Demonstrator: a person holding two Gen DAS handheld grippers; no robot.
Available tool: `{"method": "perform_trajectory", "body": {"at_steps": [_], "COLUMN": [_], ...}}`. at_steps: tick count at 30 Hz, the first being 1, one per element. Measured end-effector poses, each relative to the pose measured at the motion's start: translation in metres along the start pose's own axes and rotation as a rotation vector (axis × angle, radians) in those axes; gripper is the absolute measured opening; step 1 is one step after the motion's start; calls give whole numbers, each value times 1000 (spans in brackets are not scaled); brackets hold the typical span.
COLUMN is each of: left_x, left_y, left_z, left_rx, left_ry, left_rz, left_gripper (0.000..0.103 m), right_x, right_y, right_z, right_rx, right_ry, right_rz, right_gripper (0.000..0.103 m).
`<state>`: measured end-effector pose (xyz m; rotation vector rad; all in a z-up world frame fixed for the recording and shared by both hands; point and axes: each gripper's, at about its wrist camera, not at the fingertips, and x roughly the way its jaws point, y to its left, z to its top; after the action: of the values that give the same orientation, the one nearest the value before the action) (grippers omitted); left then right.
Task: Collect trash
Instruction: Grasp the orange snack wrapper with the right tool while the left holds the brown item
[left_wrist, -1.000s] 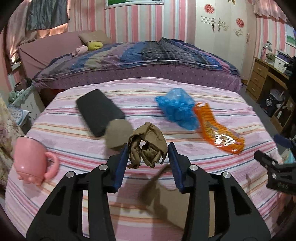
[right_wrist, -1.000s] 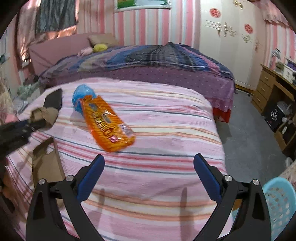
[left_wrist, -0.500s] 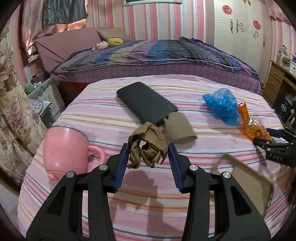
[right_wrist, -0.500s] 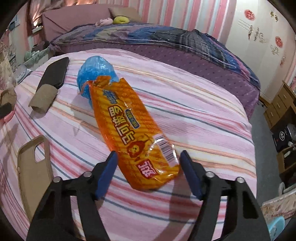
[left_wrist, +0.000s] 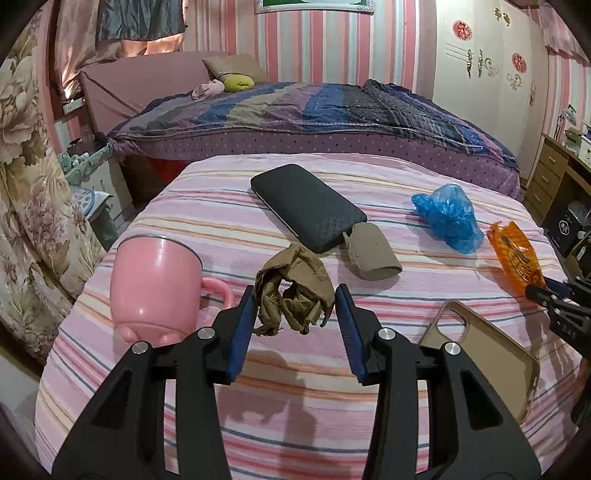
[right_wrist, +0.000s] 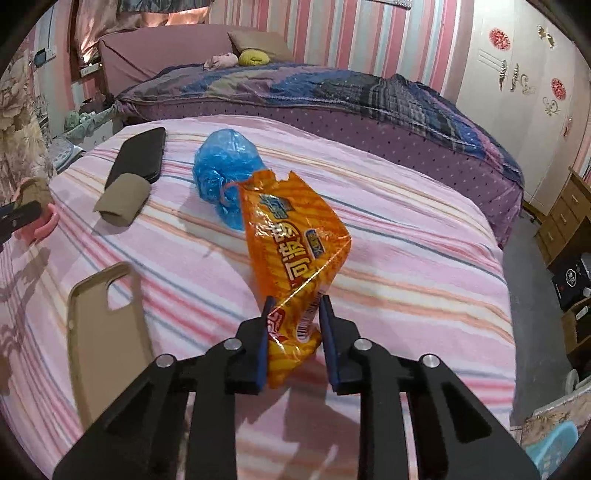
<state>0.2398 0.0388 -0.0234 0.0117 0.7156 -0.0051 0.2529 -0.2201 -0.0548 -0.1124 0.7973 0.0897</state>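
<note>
Between the blue-padded fingers of the left gripper sits a crumpled wad of brown paper, pinched from both sides and held above the pink striped bedspread, on which the gripper's shadow falls. Just left of that wad, a pink plastic mug rests with its handle turned toward the gripper. Beyond the wad lies a black textured rectangular case, and touching its near corner is a flattened brown cardboard tube. To the right of the tube, well apart from it, is a scrunched blue plastic bag. A tan empty phone case lies open side up at the near right of the bedspread. From the right wrist view, the right gripper has its fingers closed tight on the lower end of an orange crinkly snack wrapper, whose printed face tilts up and away with its torn top edge near or against the blue plastic bag; whether they touch cannot be told. The wrapper's far part appears lifted off the bedspread, with shadow beneath it. In the same view the tan phone case lies to the left, and the cardboard tube and black case sit further back. A light blue plastic basket shows on the floor at the lower right edge.
</note>
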Motion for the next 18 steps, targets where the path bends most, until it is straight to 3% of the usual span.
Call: {"method": "perform_trajectory", "body": {"at_steps": [13, 18], "left_x": [-34, -49], "left_y": [-36, -57], "left_z": [-24, -35], "left_rx": [59, 94], "left_ry": [-13, -33], "left_rz": [-61, -47], "left_gripper": [42, 42], "right_x": [-75, -96], "right_y": [-22, -36], "right_z": [-50, -74], "right_rx": [65, 104], "right_ry": [-29, -52], "right_rz": [-45, -60], "right_gripper": [24, 24]}}
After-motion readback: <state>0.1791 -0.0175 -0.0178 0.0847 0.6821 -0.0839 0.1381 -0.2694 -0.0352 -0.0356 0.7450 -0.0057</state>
